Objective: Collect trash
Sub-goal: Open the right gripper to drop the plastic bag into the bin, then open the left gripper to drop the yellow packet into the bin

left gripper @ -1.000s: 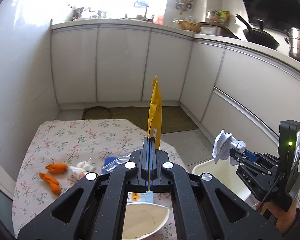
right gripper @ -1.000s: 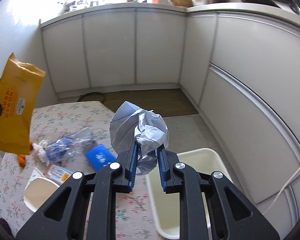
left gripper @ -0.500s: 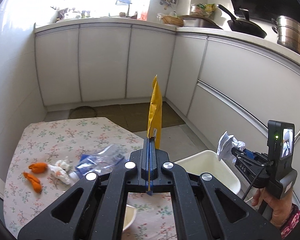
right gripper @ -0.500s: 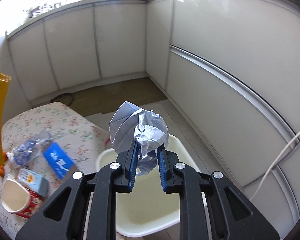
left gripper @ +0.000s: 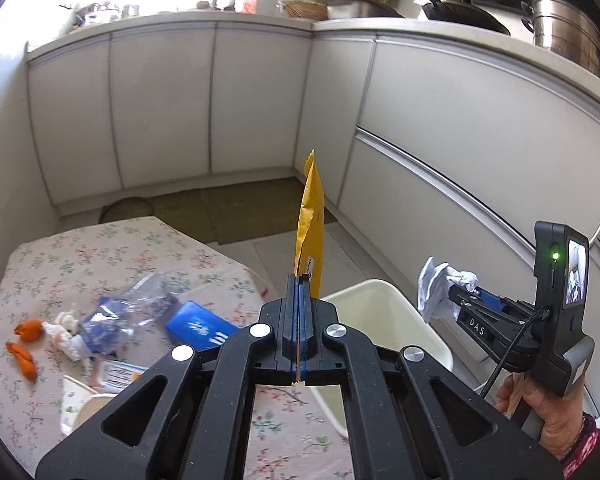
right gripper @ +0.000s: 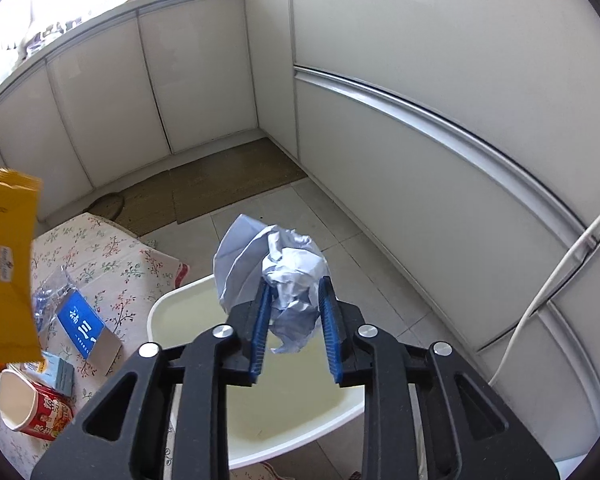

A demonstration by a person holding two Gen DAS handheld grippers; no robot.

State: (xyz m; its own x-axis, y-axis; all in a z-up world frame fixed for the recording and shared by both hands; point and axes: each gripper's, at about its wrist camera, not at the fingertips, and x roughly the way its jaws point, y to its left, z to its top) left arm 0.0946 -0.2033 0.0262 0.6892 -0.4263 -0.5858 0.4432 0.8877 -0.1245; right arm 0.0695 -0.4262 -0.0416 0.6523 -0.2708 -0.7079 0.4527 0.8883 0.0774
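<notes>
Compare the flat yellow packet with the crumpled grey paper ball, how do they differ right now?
The flat yellow packet is thin, smooth and upright; the crumpled grey paper ball is bulky and wrinkled. The packet is over the table edge, the ball directly above the white bin. Both are held off the table in gripper jaws.

The bin [right gripper: 188, 304] mouth is open upward, with no object across it. The crumpled paper [right gripper: 276, 276] hangs directly above the opening. Cabinet fronts [right gripper: 420, 168] bound the bin's far and right sides, leaving a strip of bare floor [right gripper: 300, 212] between. The table [left gripper: 100, 248] touches the bin's left rim; a blue box [right gripper: 82, 326] and a cup [right gripper: 24, 408] lie near that edge.
</notes>
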